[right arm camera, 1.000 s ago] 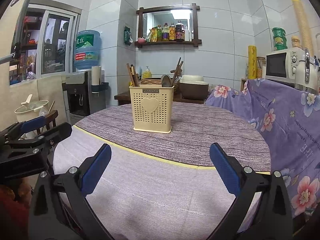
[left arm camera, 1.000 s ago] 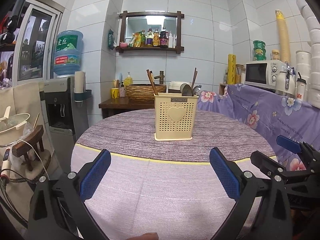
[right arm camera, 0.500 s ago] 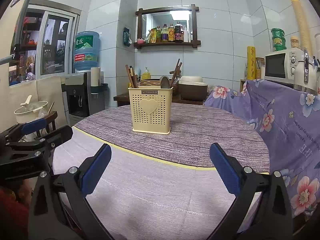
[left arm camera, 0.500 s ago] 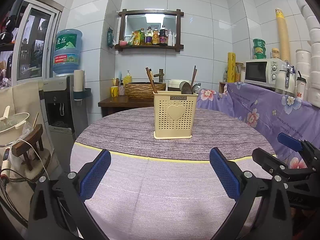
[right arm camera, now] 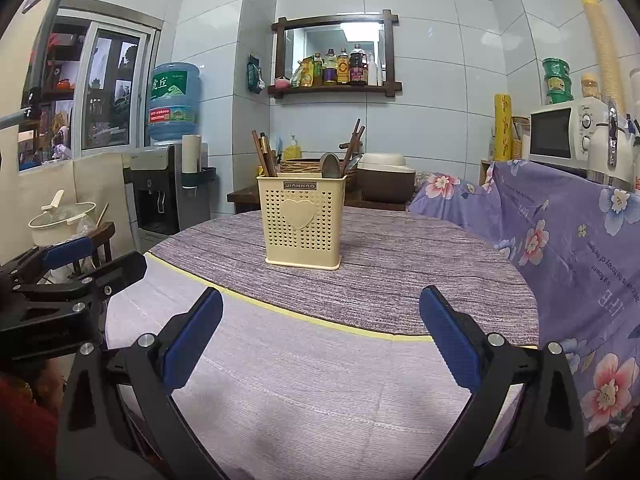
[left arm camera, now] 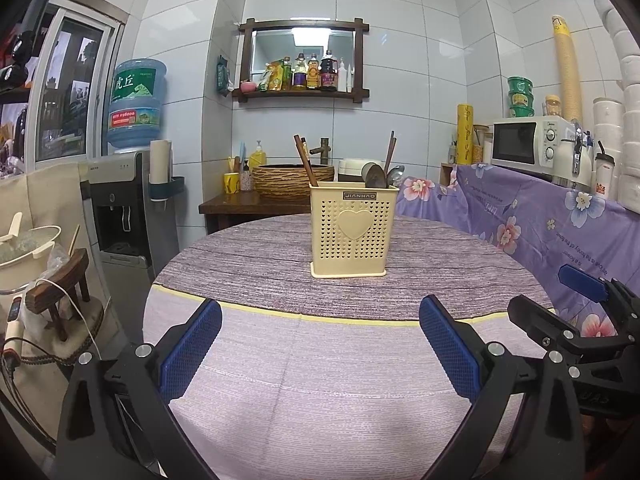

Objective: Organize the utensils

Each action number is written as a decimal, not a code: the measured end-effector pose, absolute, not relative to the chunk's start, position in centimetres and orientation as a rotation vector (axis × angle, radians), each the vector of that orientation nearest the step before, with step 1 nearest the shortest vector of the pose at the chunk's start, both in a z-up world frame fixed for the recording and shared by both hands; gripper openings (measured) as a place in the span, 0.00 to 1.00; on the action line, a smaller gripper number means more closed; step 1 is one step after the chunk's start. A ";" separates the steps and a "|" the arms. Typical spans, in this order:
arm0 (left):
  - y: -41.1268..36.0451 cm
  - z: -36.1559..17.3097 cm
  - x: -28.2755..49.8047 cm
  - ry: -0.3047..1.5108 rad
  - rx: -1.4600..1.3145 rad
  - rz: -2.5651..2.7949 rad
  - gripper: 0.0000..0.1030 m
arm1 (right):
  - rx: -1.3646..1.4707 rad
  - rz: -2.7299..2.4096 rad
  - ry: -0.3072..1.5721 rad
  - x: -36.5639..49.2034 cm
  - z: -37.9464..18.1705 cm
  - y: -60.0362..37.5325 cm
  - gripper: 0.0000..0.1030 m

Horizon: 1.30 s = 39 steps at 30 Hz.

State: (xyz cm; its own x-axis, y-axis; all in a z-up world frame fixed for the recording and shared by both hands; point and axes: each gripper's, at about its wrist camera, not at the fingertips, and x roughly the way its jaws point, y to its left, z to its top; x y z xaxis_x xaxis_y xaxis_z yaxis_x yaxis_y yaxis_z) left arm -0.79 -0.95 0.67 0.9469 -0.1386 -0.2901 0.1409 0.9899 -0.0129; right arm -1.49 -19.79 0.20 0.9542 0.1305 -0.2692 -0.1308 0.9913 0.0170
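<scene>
Two grippers hang over the near half of the round table (left arm camera: 248, 360), both with jaws spread wide and holding nothing. The utensil caddy (left arm camera: 354, 230) stands upright on the far half of the table, beyond the yellow stripe, well apart from both tools and dead ahead of them. From the left gripper (left arm camera: 320, 344) it lies straight forward and slightly right of centre; from the right gripper (right arm camera: 320, 332) it lies straight forward and slightly left. Neither is clearly nearer. The caddy is a cream plastic box, square in plan, its walls perforated with small holes and bearing a raised heart on the near face. Its long axis is vertical. Dark wooden chopsticks (left arm camera: 306, 162) lean out at the left; more sticks and metal spoons (left arm camera: 376, 176) rise at the right. The tablecloth is a woven, streaked purple-grey fabric. No loose utensil is visible on it, so the task appears complete or not begun.
</scene>
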 end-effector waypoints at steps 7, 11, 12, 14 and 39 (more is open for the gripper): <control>-0.8 0.7 -0.8 0.298 0.007 -0.142 0.95 | -0.002 0.133 0.272 -1.6 0.3 -19.8 0.94; -0.8 0.7 -0.8 0.300 0.009 -0.143 0.95 | -0.001 0.133 0.273 -1.6 0.4 -19.8 0.94; -0.7 0.7 -0.8 0.301 0.010 -0.144 0.95 | -0.001 0.134 0.273 -1.6 0.4 -19.8 0.94; -0.7 0.7 -0.8 0.301 0.010 -0.144 0.95 | -0.002 0.134 0.273 -1.6 0.4 -19.8 0.94; -0.6 0.6 -0.6 0.314 0.013 -0.141 0.95 | 0.007 0.135 0.284 -1.4 0.4 -19.8 0.94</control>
State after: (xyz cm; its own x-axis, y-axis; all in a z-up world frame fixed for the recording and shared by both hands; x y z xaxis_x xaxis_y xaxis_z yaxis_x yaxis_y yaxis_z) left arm -0.63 -0.59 0.56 0.9414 -0.1362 -0.3086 0.1404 0.9901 -0.0088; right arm -1.38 -19.83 0.35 0.9511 0.1334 -0.2787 -0.1313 0.9910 0.0262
